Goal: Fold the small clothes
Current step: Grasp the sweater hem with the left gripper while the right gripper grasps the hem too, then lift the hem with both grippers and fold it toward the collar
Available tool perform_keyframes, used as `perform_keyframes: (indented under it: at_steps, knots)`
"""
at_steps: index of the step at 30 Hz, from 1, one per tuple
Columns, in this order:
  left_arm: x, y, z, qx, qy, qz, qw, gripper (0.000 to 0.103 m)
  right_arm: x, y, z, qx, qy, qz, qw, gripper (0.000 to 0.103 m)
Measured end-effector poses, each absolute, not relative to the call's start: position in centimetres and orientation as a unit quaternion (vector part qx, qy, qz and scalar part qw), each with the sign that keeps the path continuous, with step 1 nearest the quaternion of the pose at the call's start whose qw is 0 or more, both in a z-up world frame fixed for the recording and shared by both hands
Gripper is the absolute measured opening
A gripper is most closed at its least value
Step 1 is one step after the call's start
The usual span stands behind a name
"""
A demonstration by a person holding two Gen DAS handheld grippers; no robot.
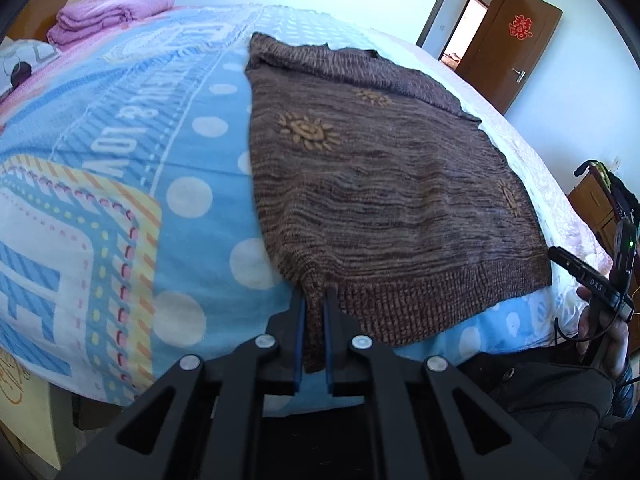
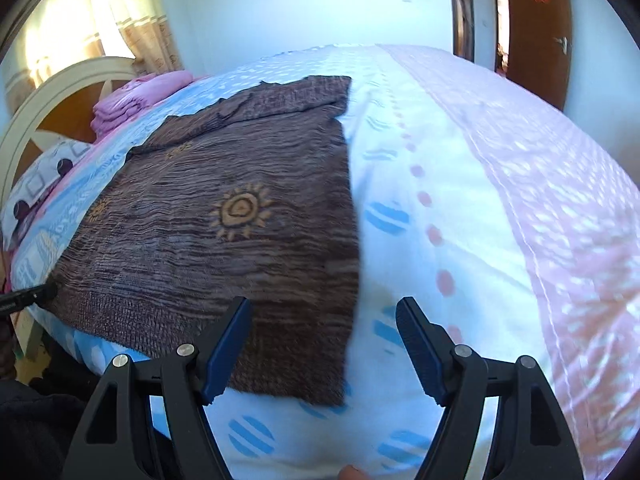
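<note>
Knitted brown wool is pinched between the blue pads of your left gripper [image 1: 315,300], which is clamped on the near left corner of the sweater [image 1: 372,184] at its ribbed hem. A tuck of the knit stands up between the two fingers, so this corner looks secured.

Your right gripper [image 2: 324,308] is spread wide and holds nothing. It hovers over the near right corner of the same sweater. Its left finger sits above the hem, its right finger above bare bedsheet [image 2: 460,184], and the sweater's right edge runs up between the two, nearer the right finger. So the corner you want lies just below and slightly left of the gap's middle; whether the fingers touch the fabric cannot be told, as this view is blurred.

Beyond the grippers, the sweater lies flat on the bed, hem toward you, neck and shoulders away. Its long axis runs straight from you toward the far side, and the hem runs crosswise between your two hands. Orange sun motifs dot the front.

Judging from this, the next move depends on the right hand closing on its corner so both hem corners can travel together toward the neckline.

Farther off, at the bed's far left, rests a folded pink blanket [image 1: 108,12] beside the headboard.
</note>
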State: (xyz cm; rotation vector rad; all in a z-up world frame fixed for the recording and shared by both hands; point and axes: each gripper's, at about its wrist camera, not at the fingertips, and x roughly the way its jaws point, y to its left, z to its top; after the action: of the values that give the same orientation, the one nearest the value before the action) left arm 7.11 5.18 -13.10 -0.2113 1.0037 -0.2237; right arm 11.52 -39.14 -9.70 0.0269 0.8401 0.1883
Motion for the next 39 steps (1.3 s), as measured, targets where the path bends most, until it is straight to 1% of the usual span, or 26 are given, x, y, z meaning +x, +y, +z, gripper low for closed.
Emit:
perform_keyframes:
  at_steps: [4,5,6,8,9,11,12,13,14,17,21,27,31,36,39]
  knots:
    - [7.3,5.3,-13.4,-0.111,0.483,-0.108,0.862,0.008,10.9,-39.7,-10.2,0.021,0.414,0.095,0.905,0.074]
    - [7.3,5.3,-13.4,-0.111,0.483,-0.109,0.862,0.008,10.9,-39.7,-10.5,0.025,0.419,0.100,0.902,0.071]
    - [7.3,5.2,-13.4,-0.110,0.482,-0.110,0.862,0.008,10.9,-39.6,-10.7,0.028,0.424,0.103,0.899,0.066]
    - [7.2,5.1,-13.3,-0.107,0.481,-0.114,0.863,0.008,10.7,-39.2,-11.1,0.023,0.429,0.108,0.897,0.063]
    - [7.2,5.0,-13.4,-0.104,0.481,-0.116,0.863,0.008,10.6,-38.9,-11.2,0.013,0.430,0.110,0.896,0.057]
    - [7.3,4.8,-13.5,-0.098,0.480,-0.116,0.864,0.008,10.3,-38.5,-11.3,-0.003,0.431,0.106,0.896,0.040]
    - [7.3,4.9,-13.6,-0.097,0.480,-0.117,0.864,0.008,10.3,-38.5,-11.4,-0.004,0.432,0.107,0.896,0.023]
    - [7.3,5.0,-13.6,-0.099,0.480,-0.118,0.863,0.008,10.3,-38.6,-11.4,-0.003,0.433,0.112,0.894,0.012]
    - [7.3,5.1,-13.4,-0.100,0.480,-0.119,0.863,0.008,10.3,-38.7,-11.3,0.005,0.435,0.122,0.892,0.007]
    - [7.2,5.8,-12.3,-0.118,0.465,-0.136,0.867,0.008,9.8,-39.3,-10.8,0.025,0.429,0.142,0.892,0.005]
    - [6.9,7.4,-10.1,-0.145,0.435,-0.147,0.877,0.008,8.3,-40.8,-8.3,0.067,0.378,0.170,0.908,0.004]
    - [6.6,8.2,-8.4,-0.181,0.414,-0.170,0.876,0.008,7.5,-43.1,-5.8,0.145,0.330,0.189,0.914,0.004]
    - [6.9,8.2,-7.7,-0.174,0.400,-0.173,0.883,0.008,7.9,-43.8,-5.1,0.180,0.318,0.197,0.910,0.004]
    - [8.2,8.9,-7.8,-0.186,0.400,-0.170,0.881,0.007,8.8,-43.8,-4.7,0.218,0.313,0.200,0.903,0.004]
    - [9.2,9.2,-7.2,-0.184,0.390,-0.169,0.886,0.008,9.2,-43.4,-3.1,0.205,0.297,0.195,0.912,0.004]
